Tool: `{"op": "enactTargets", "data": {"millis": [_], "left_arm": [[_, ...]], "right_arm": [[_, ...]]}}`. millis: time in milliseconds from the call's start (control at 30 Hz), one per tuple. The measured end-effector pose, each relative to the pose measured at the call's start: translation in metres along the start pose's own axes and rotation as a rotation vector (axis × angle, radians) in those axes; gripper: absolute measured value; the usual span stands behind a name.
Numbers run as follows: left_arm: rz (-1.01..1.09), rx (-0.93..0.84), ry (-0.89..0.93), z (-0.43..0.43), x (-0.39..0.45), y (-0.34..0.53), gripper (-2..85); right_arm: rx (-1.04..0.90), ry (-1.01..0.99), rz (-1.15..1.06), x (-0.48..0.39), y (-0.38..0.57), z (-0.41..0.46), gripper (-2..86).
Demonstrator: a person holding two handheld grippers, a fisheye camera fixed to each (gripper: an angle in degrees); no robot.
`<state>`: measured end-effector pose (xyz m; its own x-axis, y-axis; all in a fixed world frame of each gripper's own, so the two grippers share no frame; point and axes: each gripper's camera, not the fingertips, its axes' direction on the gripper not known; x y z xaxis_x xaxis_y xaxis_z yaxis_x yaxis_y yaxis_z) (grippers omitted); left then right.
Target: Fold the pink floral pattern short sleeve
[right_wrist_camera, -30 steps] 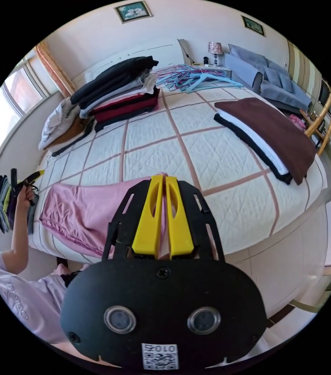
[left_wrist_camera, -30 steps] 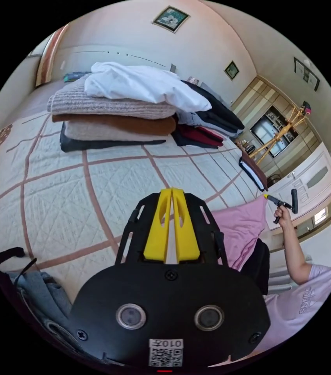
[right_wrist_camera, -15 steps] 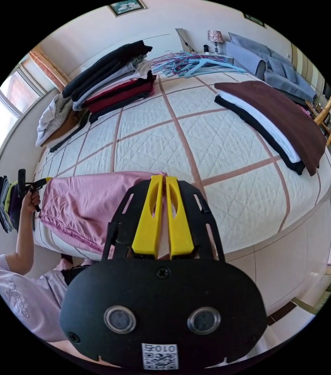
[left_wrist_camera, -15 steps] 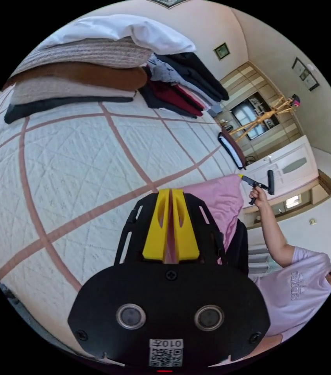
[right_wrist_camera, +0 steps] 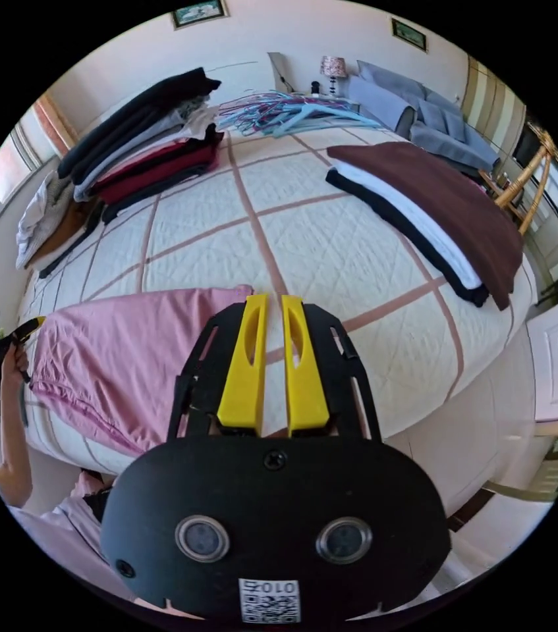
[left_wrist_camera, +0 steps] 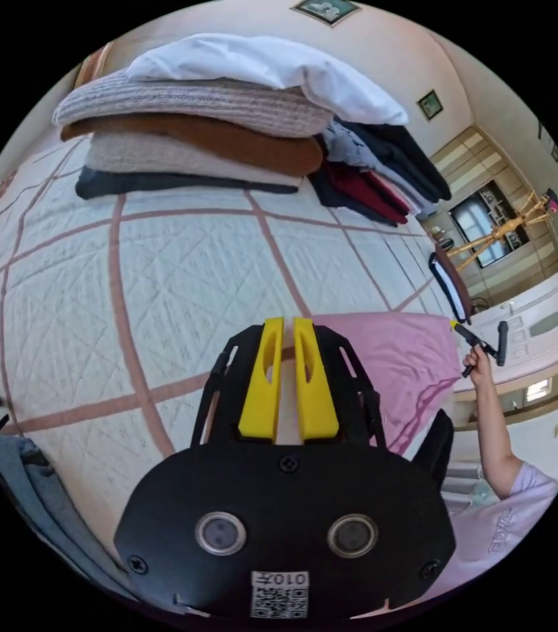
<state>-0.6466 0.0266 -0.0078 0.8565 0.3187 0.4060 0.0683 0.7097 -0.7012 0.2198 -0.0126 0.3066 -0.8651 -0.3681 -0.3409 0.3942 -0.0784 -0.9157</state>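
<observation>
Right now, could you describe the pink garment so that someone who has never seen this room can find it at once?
Look at the large bed with the white quilt crossed by pinkish-brown stripes. The pink garment lies spread flat along the bed's near edge, apart from the tall stacks and the brown-topped pile. It is the one unfolded, plain pink piece.

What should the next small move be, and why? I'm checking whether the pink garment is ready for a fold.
Probably re-grip a fresh edge for the next fold. The pink garment lies spread flat on the quilt, and both the left gripper and right gripper have their jaws parted with no cloth between them.
</observation>
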Motion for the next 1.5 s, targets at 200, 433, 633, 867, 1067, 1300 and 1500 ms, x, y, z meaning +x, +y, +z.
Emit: {"op": "enactTargets", "data": {"millis": [200,433,633,867,1067,1300,1500], "left_arm": [[0.428,0.062,-0.033,-0.062,0.085,0.042,4.8],[0.885,-0.033,-0.222,-0.055,0.189,0.113,6.1],[0.848,-0.041,-0.187,-0.04,0.204,0.103,2.8],[0.798,-0.077,-0.128,-0.049,0.183,0.106,0.0],[0.736,-0.05,-0.068,-0.064,0.162,0.119,0.1],[0.719,0.095,-0.183,-0.108,0.17,0.128,0.7],[0.639,-0.026,-0.164,-0.08,0.138,0.125,0.6]], "right_arm": [[0.196,-0.113,-0.204,-0.01,0.069,-0.061,4.6],[0.244,-0.208,-0.507,-0.035,0.152,-0.087,7.4],[0.199,-0.156,-0.587,-0.085,0.157,-0.078,6.8],[0.072,0.013,-0.59,-0.111,0.161,-0.067,2.0],[0.083,0.024,-0.553,-0.117,0.167,-0.087,1.3],[0.265,0.029,-0.453,-0.139,0.165,-0.133,1.2],[-0.008,0.084,-0.349,-0.158,0.138,-0.088,1.9]]}}
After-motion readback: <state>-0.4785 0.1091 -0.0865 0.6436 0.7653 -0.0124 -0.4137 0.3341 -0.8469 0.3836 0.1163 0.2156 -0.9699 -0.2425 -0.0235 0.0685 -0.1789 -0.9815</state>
